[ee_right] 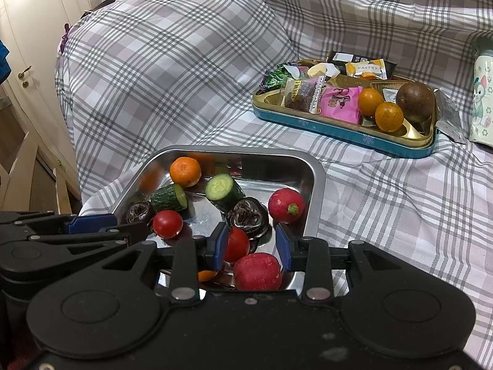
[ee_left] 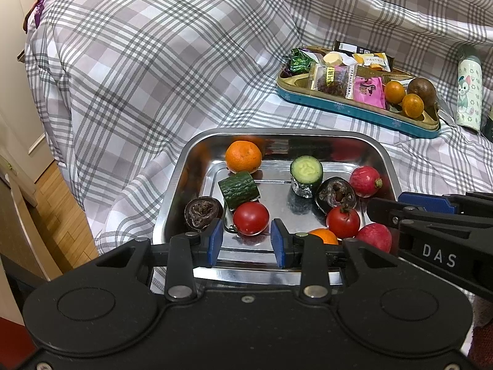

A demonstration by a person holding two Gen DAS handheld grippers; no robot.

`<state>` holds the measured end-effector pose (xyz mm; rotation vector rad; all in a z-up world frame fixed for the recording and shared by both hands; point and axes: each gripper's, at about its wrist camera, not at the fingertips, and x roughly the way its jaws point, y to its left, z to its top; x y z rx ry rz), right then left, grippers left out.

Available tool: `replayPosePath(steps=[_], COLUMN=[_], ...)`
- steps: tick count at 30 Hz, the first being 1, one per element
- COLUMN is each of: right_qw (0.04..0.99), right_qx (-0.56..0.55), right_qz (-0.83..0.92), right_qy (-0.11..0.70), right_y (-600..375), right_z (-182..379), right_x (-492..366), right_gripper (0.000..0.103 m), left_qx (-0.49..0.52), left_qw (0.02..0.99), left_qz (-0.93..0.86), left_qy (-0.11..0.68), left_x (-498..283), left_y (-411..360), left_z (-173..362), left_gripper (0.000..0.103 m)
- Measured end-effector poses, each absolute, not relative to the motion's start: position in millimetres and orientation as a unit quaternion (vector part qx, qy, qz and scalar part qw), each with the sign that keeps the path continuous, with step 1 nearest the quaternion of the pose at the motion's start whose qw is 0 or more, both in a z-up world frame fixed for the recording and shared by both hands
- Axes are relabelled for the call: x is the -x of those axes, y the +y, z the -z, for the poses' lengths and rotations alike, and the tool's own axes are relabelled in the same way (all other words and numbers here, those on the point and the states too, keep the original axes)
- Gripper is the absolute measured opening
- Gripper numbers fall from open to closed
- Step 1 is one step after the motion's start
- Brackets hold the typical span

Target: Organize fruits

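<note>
A steel tray (ee_left: 181, 166) lies on a bed (ee_left: 129, 71) covered in a grey checked sheet, and in it sit a mandarin (ee_left: 243, 156) at the far left, two cucumber pieces (ee_left: 238, 189) (ee_left: 306, 171), two dark shrivelled fruits (ee_left: 203, 213) (ee_left: 336, 195), two tomatoes (ee_left: 251, 218) (ee_left: 343, 222), two radishes (ee_left: 366, 181) (ee_left: 374, 236) along the right side, and a second orange fruit (ee_left: 323, 236) near the front rim, half hidden behind the jaws. The left gripper (ee_left: 246, 240) hovers over the tray's near edge with its jaws spread and nothing pinched, the left tomato just beyond them. The right gripper (ee_right: 252, 245) hangs over the tray's near right corner, its jaws likewise apart and gripping nothing; the near radish (ee_right: 258, 271) lies below the gap. Farther back on the bed, toward its right side, a blue-sided tin (ee_right: 339, 129) holds wrapped snacks (ee_right: 339, 101), two small oranges (ee_right: 369, 101) (ee_right: 389, 116) and a brown round fruit (ee_right: 414, 98). A printed bottle (ee_left: 469, 92) lies just right of the tin. The left view shows wooden floor (ee_left: 61, 222) beside the bed; the right view shows a white door (ee_right: 34, 61).
</note>
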<state>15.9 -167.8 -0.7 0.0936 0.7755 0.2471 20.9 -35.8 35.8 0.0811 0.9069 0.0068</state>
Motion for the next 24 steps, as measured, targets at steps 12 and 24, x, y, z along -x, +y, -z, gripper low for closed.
replayPosePath(steps=[12, 24], right_qw=[0.917, 0.918], right_qx=[-0.046, -0.049], right_qz=[-0.121, -0.120], right_qy=[0.377, 0.376], right_y=[-168.2, -168.5], right_z=[0.3, -1.5], right_x=[-15.6, -14.5], right_gripper=[0.038, 0.038], left_qx=[-0.040, -0.051], left_qw=[0.899, 0.907], left_qz=[-0.001, -0.007], left_qy=[0.437, 0.418], left_x=[-20.2, -18.4], left_y=[-36.2, -38.9], left_z=[-37.2, -42.3], left_gripper=[0.043, 0.043])
